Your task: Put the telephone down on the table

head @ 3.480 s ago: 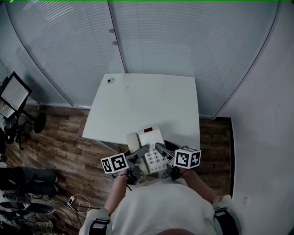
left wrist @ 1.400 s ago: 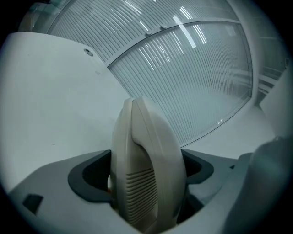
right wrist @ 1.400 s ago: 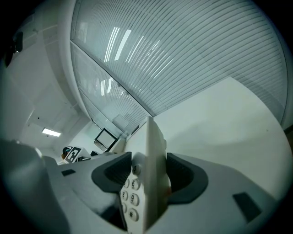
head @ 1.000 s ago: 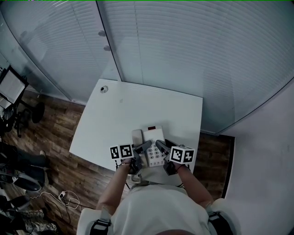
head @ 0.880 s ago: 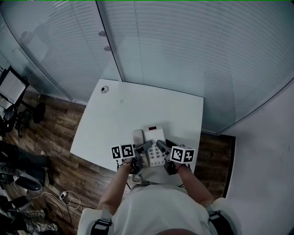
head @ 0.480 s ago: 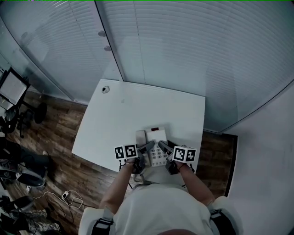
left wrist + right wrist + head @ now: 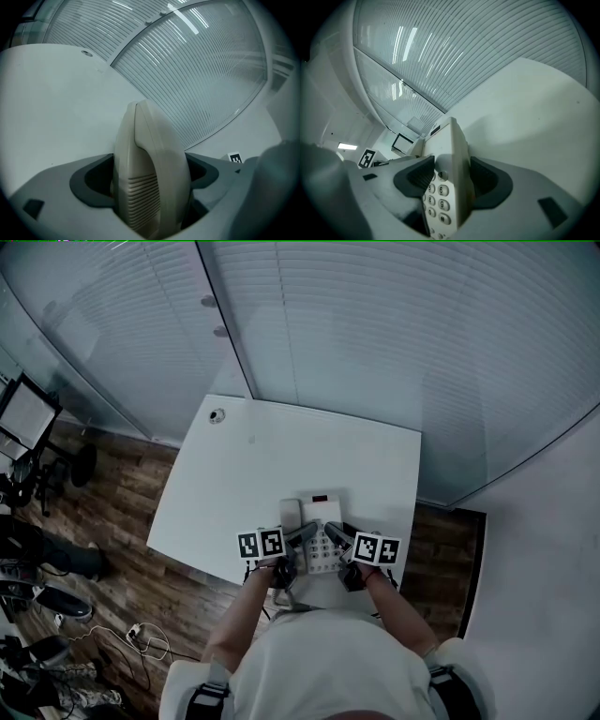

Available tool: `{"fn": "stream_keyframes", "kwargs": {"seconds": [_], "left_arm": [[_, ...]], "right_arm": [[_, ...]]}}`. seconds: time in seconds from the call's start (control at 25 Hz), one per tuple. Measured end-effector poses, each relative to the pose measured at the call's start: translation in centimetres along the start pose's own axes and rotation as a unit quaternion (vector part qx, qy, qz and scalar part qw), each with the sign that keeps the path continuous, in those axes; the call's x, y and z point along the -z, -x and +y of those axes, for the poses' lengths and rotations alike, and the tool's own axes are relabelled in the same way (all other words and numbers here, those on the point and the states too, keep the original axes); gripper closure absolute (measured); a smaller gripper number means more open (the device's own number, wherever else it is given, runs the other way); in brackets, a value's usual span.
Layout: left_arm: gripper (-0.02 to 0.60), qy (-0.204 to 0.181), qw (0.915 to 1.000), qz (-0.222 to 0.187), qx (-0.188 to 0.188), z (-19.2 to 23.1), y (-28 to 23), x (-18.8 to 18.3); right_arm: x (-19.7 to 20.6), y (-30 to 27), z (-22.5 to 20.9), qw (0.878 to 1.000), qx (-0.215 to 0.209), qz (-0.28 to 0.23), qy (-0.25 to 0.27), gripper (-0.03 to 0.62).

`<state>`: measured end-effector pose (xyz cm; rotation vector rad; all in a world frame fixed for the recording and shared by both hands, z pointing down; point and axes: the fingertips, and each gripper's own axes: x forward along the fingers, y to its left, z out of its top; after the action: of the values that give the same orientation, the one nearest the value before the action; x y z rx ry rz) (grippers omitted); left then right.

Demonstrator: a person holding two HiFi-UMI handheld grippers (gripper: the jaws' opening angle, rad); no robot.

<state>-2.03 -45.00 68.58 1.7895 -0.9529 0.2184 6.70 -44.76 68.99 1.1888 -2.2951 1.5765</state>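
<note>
Telephone (image 7: 320, 519) at near edge of table (image 7: 281, 456); L gripper (image 7: 299, 538) clenched on handset (image 7: 150, 164), R gripper (image 7: 337, 533) clenched on keypad base (image 7: 449, 159).

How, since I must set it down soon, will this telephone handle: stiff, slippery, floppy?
Likely rigid: the telephone shows no flex clamped by left claw and right claw. Smooth plastic may slip; the handset could lift off.

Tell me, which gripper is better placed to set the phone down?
Probably the right gripper: its jaws clamp the telephone by its keypad side, over the table. The left gripper clamps only the handset, which might lift off.
</note>
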Motion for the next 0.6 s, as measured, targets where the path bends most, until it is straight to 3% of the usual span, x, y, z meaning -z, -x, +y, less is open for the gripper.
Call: {"fn": "stream_keyframes", "kwargs": {"seconds": [0.32, 0.6], "left_arm": [[0.149, -0.012, 0.9997, 0.016, -0.017, 0.2, 0.2, 0.4], [0.149, -0.038, 0.9968, 0.021, -0.067, 0.5, 0.3, 1.1]], "right_arm": [[0.3, 0.1, 0.1, 1.000, 0.009, -0.007, 0.015, 0.352], [0.5, 0.2, 0.3, 0.999, 0.016, -0.003, 0.036, 0.352]]}}
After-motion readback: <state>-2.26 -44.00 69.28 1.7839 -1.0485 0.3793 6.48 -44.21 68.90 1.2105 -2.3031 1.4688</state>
